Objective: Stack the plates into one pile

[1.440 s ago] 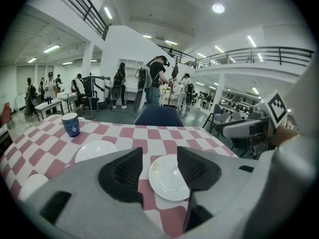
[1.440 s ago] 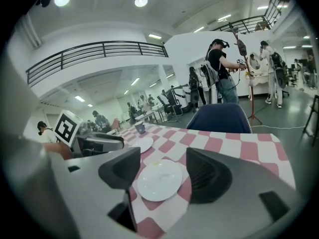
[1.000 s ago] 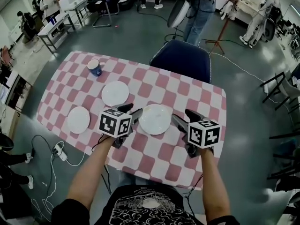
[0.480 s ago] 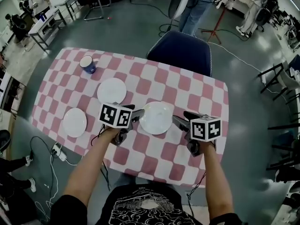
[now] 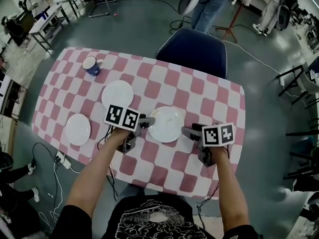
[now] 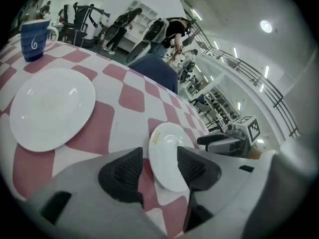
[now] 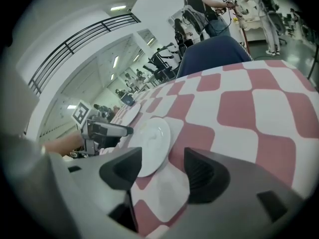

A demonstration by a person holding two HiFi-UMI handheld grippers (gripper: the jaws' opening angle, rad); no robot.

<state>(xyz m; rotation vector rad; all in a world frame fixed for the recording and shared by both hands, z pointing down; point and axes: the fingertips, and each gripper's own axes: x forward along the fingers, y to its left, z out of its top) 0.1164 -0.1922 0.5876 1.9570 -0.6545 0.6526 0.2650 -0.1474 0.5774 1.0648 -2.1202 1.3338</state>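
Note:
Three white plates lie apart on the pink-checked table: a middle plate (image 5: 166,124), a far-left plate (image 5: 117,94) and a near-left plate (image 5: 78,129). My left gripper (image 5: 144,122) hangs low at the middle plate's left rim, open. In the left gripper view that plate (image 6: 167,158) shows between and just ahead of the pads, untouched. My right gripper (image 5: 188,131) sits off the plate's right rim; its jaws are closing but stand wide. In the right gripper view only tablecloth lies between them, with the plate (image 7: 149,143) ahead-left.
A blue mug (image 5: 90,65) stands at the table's far left corner. A dark blue chair (image 5: 194,51) is pushed against the far edge. The table's near edge (image 5: 164,180) runs just under my forearms. Cables and a power strip (image 5: 63,158) lie on the floor at left.
Both grippers have sunk toward the table, flanking the middle plate, and rolled so their marker cubes tilt flatter. No plate has moved.

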